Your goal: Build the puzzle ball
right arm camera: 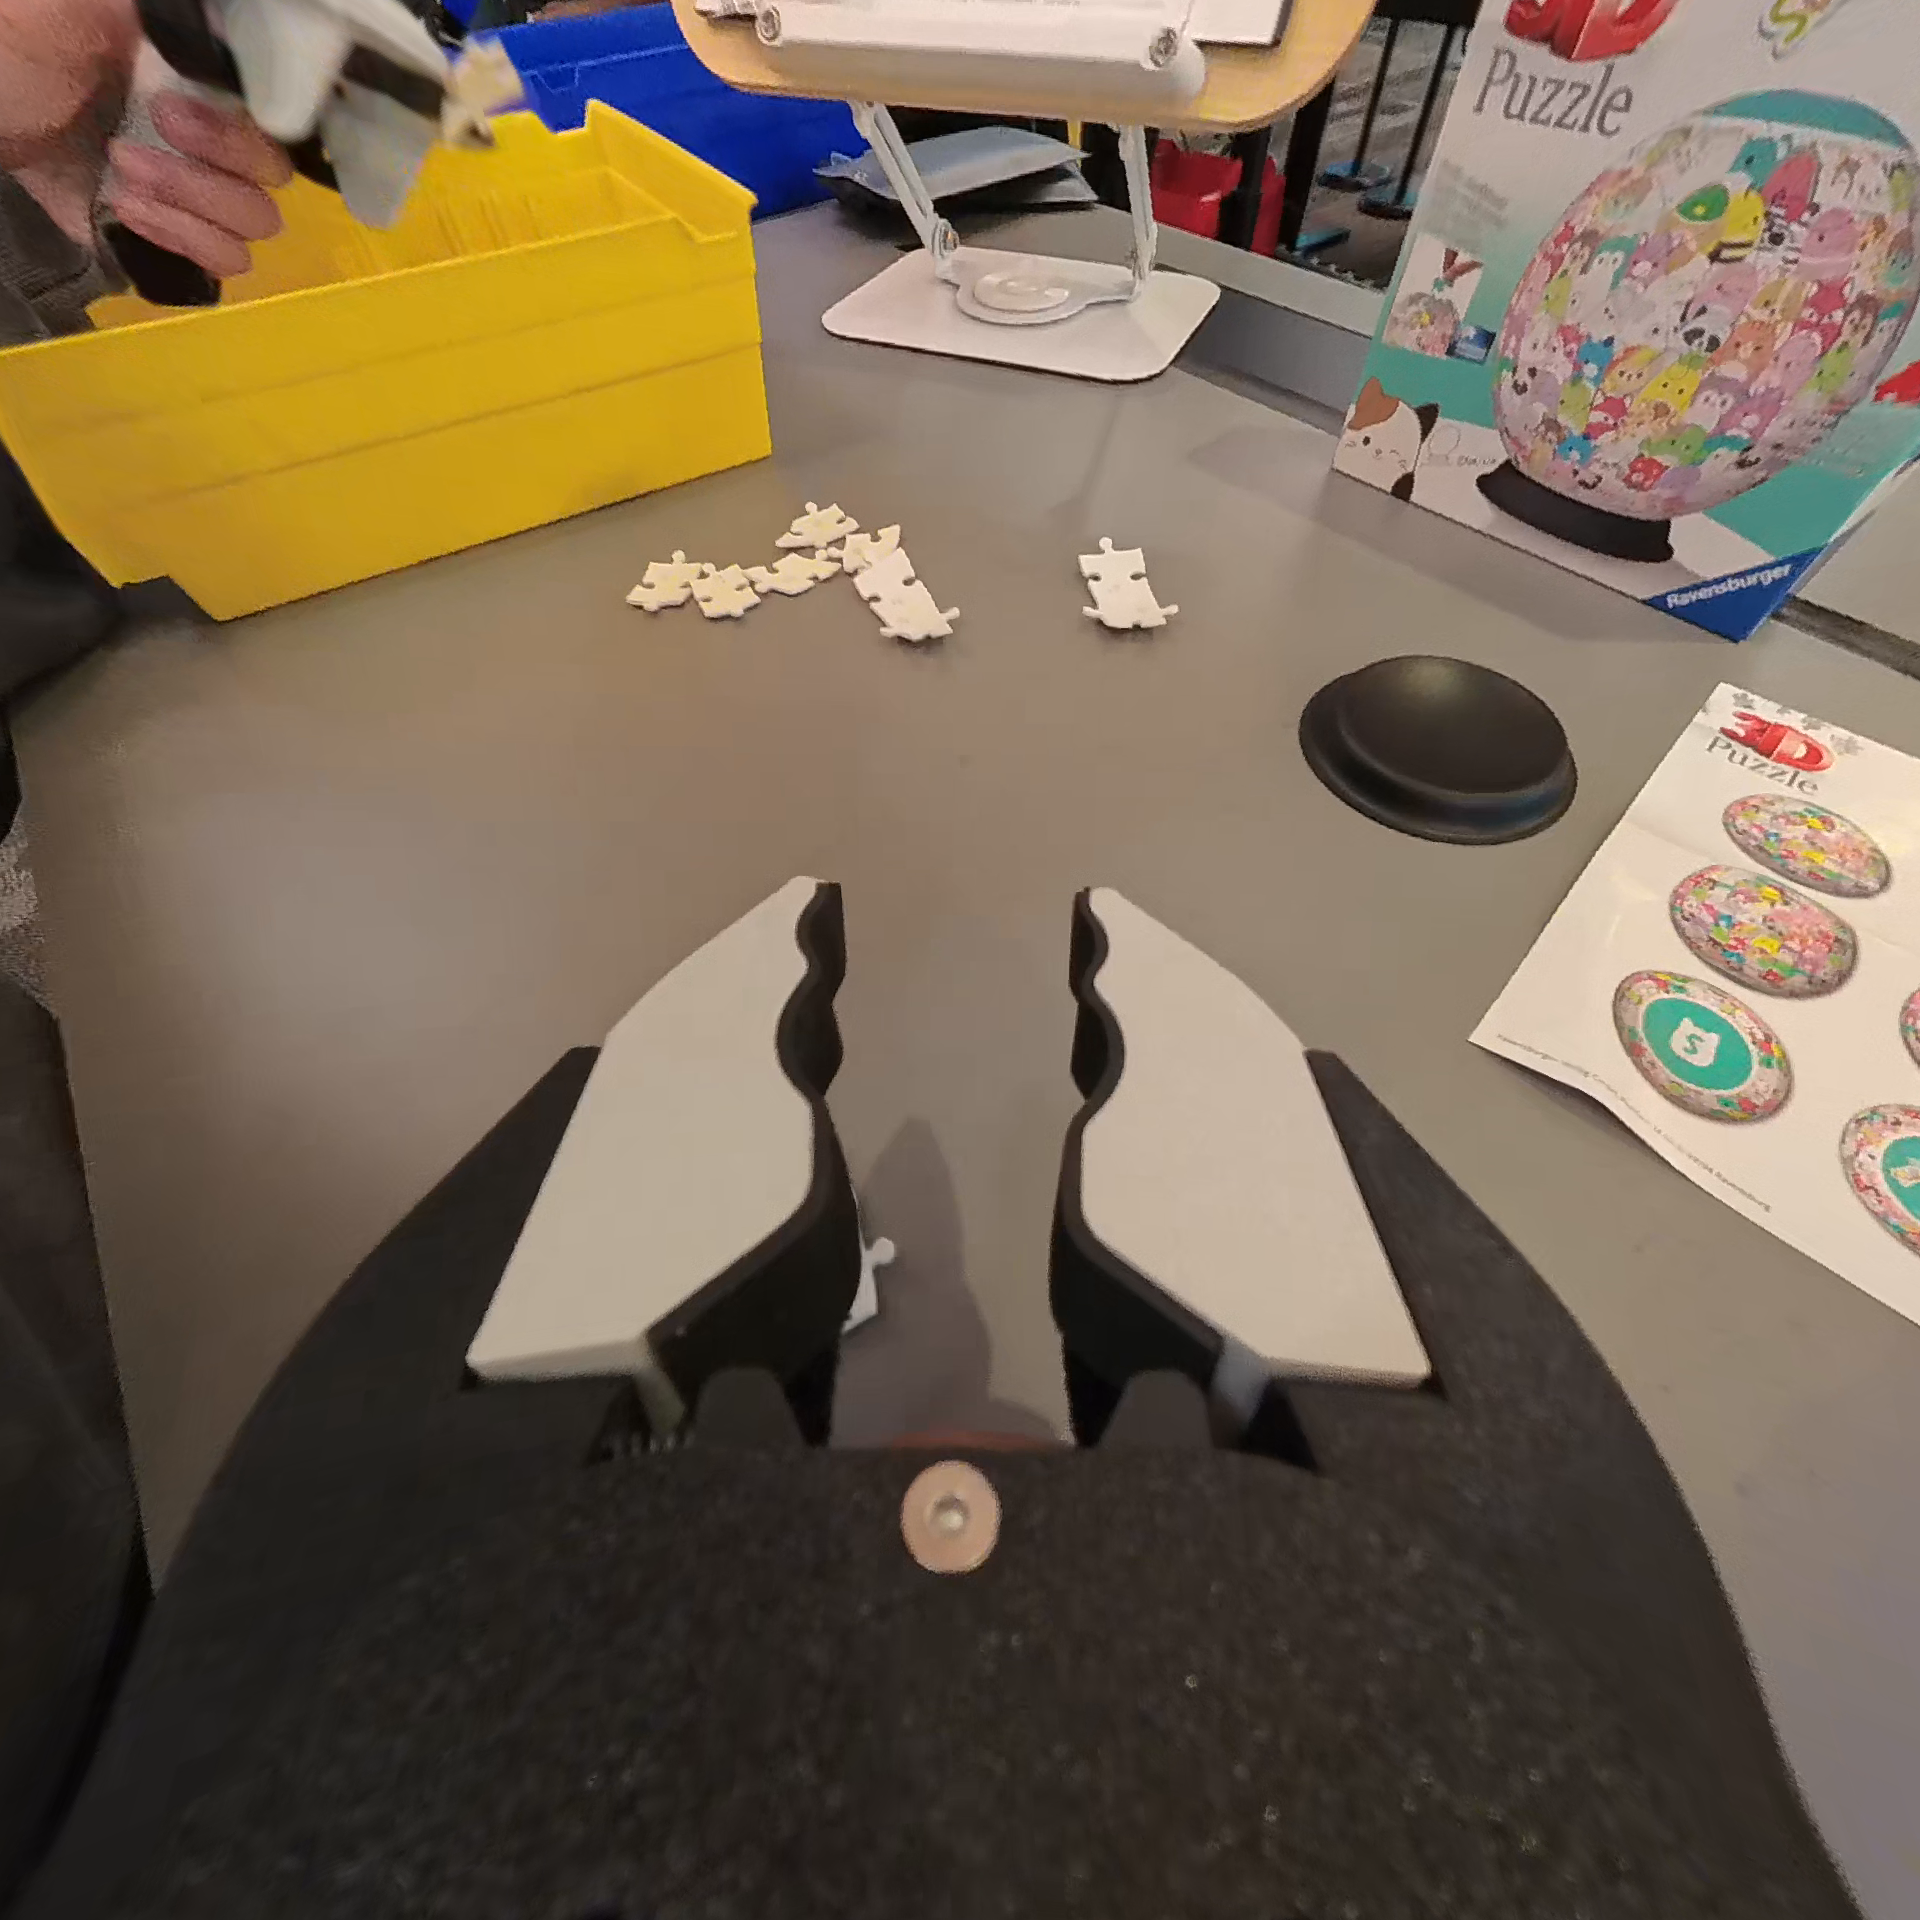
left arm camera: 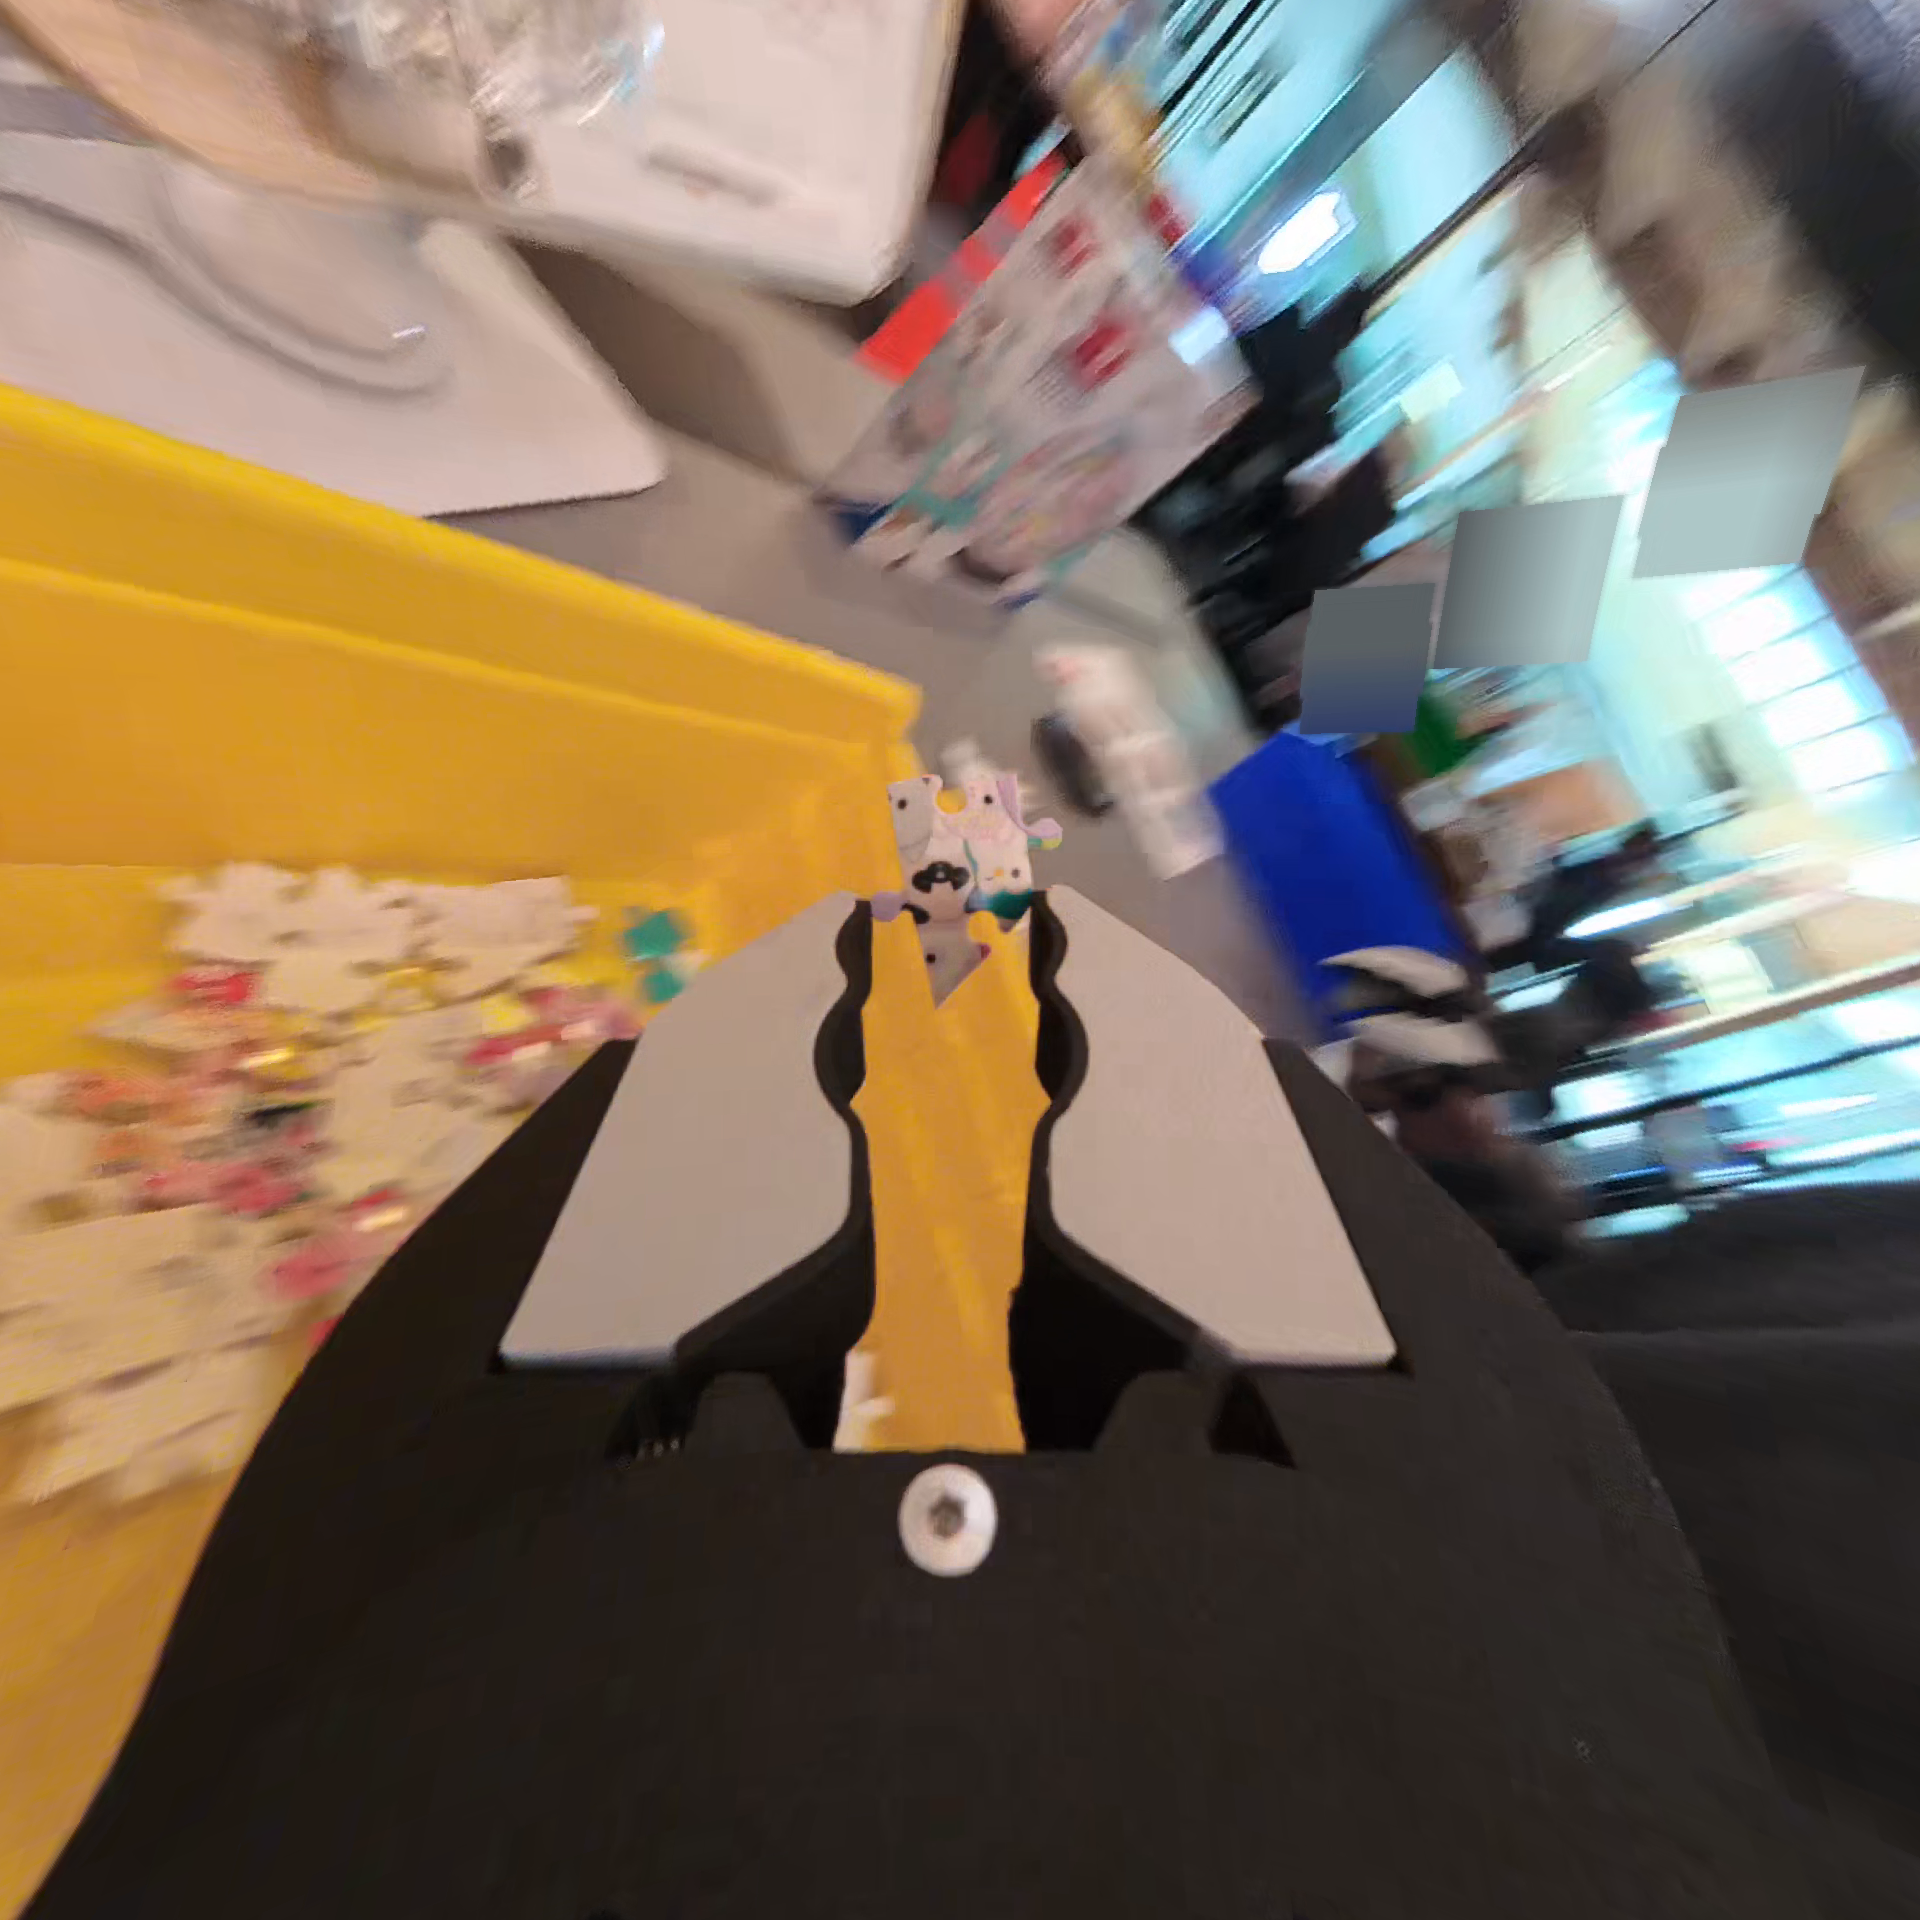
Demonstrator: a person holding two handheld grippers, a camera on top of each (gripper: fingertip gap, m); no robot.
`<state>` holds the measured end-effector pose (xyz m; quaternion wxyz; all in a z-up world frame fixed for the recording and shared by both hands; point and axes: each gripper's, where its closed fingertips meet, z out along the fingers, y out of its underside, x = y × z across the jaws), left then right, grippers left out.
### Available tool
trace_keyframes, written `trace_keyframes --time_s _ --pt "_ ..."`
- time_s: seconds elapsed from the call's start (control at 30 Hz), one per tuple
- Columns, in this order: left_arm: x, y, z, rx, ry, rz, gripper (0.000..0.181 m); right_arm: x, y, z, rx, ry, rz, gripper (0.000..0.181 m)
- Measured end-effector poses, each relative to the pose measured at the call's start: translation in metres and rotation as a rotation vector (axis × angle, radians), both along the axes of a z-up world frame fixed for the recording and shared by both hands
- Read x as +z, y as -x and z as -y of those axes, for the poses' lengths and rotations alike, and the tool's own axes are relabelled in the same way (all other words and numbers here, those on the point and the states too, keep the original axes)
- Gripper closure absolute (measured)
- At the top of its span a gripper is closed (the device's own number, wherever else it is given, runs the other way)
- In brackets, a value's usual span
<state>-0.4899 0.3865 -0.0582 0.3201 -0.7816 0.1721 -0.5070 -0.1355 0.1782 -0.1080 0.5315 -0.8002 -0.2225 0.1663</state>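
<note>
Joined puzzle pieces [left arm camera: 961,868], printed side showing, pinched at tips of left claw [left arm camera: 951,914], held above yellow bin [left arm camera: 416,665] of loose pieces. Right claw [right arm camera: 956,925] spread wide, gripping nothing, over grey desk [right arm camera: 520,810]. White face-down pieces [right arm camera: 800,571] at 12 o'clock, black stand base [right arm camera: 1439,748] at 2, puzzle box [right arm camera: 1662,312] beyond.

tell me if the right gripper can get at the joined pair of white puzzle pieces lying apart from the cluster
Probably yes. The right gripper is open and empty, and only bare grey table lies between it and the joined pair. The black stand sits off to the side. The flat pieces may be hard to pinch.
</note>
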Motion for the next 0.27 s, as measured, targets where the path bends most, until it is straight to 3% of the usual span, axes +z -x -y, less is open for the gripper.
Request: trace_keyframes --time_s 0.1,0.27 --pt "0.041 0.002 0.025 -0.058 0.065 0.349 0.153 0.005 0.008 0.001 0.028 -0.018 0.030 0.140" --pt "0.081 -0.016 0.071 -0.174 0.129 0.616 0.153 0.023 0.030 0.005 0.121 -0.065 0.063 0.141"
